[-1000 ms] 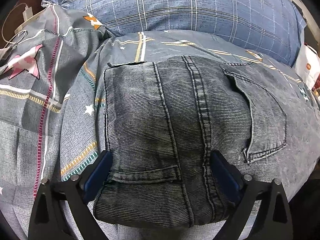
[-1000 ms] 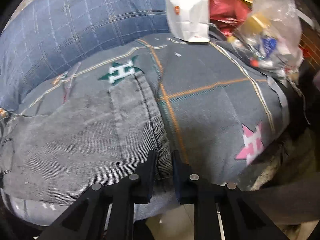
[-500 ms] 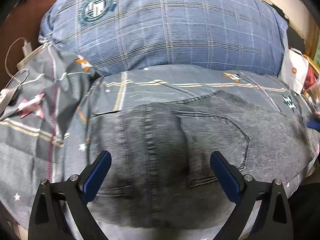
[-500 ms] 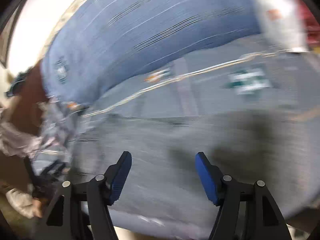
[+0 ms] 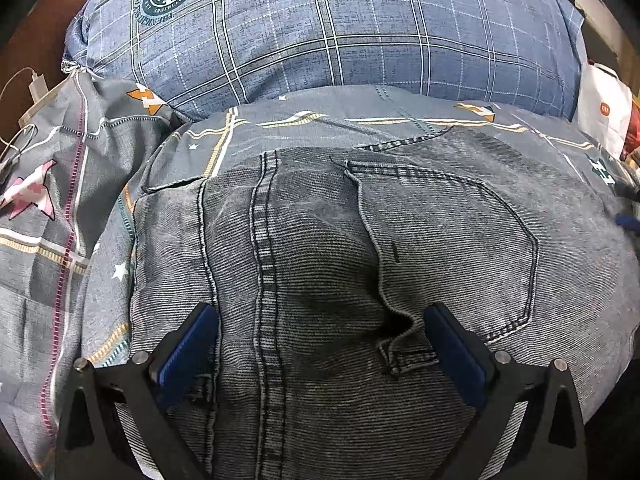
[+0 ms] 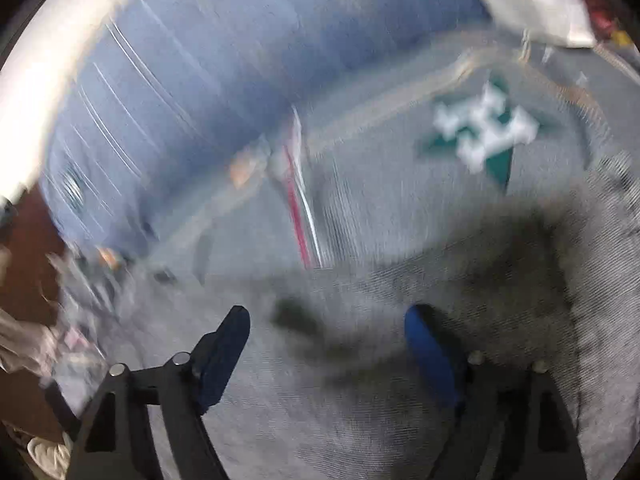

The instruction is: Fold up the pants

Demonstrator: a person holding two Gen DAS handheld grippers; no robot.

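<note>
Both blue-padded fingers of the left gripper [image 5: 318, 344] stand wide apart at the bottom of the left wrist view, clamping nothing; the grey jeans [image 5: 400, 248] lie flat beneath and between them, filling the centre and lower frame, back pocket [image 5: 452, 240] at centre right. A patterned grey quilt [image 5: 60, 208] spreads under the jeans to the left, a blue plaid pillow [image 5: 320, 28] fills the top, and a white bag [image 5: 604, 108] sits at the right edge.

The right wrist view is blurred. The right gripper [image 6: 326, 354] has just been opening; its jaws gape at the bottom with nothing gripped, jeans [image 6: 400, 360] spread below them, quilt [image 6: 400, 160] above.
</note>
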